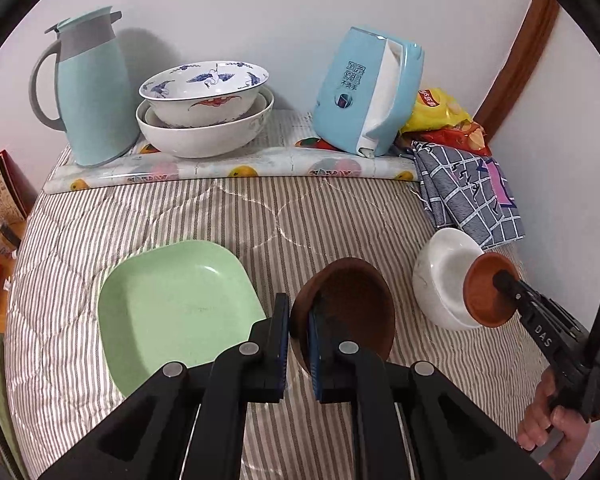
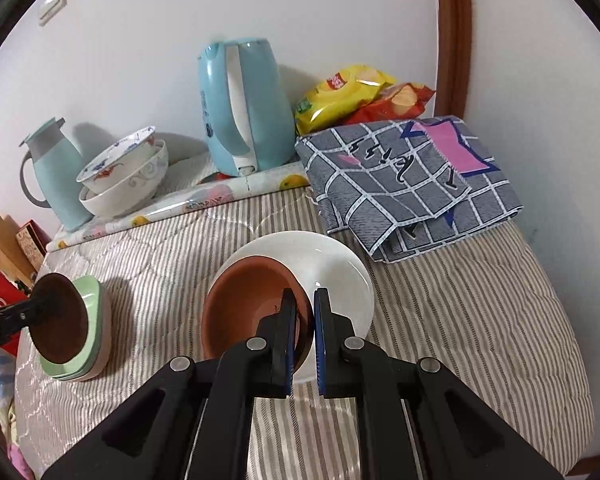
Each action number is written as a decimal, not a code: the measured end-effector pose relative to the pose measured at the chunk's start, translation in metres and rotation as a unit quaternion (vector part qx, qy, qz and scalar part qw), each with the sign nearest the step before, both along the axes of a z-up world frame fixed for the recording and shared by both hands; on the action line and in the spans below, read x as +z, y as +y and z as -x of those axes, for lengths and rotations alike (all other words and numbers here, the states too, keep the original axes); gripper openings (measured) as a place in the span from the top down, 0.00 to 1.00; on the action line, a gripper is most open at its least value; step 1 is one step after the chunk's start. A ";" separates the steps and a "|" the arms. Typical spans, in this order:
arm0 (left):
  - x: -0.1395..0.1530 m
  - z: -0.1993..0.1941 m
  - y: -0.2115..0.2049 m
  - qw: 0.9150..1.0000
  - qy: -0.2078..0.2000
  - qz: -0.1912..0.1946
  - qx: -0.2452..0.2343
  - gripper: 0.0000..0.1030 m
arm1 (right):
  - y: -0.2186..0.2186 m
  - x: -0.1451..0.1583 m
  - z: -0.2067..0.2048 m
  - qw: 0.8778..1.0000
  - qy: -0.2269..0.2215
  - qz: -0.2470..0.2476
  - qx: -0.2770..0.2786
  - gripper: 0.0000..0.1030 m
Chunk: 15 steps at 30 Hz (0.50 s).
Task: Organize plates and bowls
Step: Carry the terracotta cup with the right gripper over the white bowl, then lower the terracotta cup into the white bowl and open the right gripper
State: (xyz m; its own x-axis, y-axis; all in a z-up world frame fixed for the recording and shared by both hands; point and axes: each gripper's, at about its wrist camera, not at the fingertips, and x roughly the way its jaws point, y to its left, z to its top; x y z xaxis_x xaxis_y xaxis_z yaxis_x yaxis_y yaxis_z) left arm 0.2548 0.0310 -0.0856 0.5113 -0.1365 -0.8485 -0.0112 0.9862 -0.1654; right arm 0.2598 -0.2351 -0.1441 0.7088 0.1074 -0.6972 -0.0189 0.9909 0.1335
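Note:
My left gripper (image 1: 299,312) is shut on the rim of a dark brown bowl (image 1: 352,304), held tilted just right of the green square plate (image 1: 176,308) on the striped cover. In the right wrist view that dark brown bowl (image 2: 60,320) hangs beside the stack of green plates (image 2: 96,320). My right gripper (image 2: 304,308) is shut on the rim of a terracotta bowl (image 2: 244,304), held tilted over the white bowl (image 2: 340,276). In the left wrist view the terracotta bowl (image 1: 488,292) sits against the white bowl (image 1: 444,276).
At the back stand a teal jug (image 1: 88,92), stacked white and blue-patterned bowls (image 1: 204,100) and a blue kettle (image 1: 364,92) on a fruit-print mat. Snack bags (image 2: 360,96) and a folded grey checked cloth (image 2: 404,180) lie at the right. Boxes (image 1: 0,192) sit at the left edge.

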 end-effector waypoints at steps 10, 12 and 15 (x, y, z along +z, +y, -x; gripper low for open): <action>-0.012 -0.020 -0.002 1.000 0.009 0.004 -0.013 0.91 | 0.000 -0.027 -0.032 0.999 0.035 0.012 0.006 0.92; -0.014 -0.023 -0.003 1.000 0.009 0.005 -0.015 0.91 | 0.001 -0.029 -0.036 0.999 0.037 0.015 0.007 0.92; -0.017 -0.028 -0.004 1.000 0.010 0.008 -0.019 0.91 | 0.001 -0.033 -0.042 0.999 0.042 0.019 0.007 0.92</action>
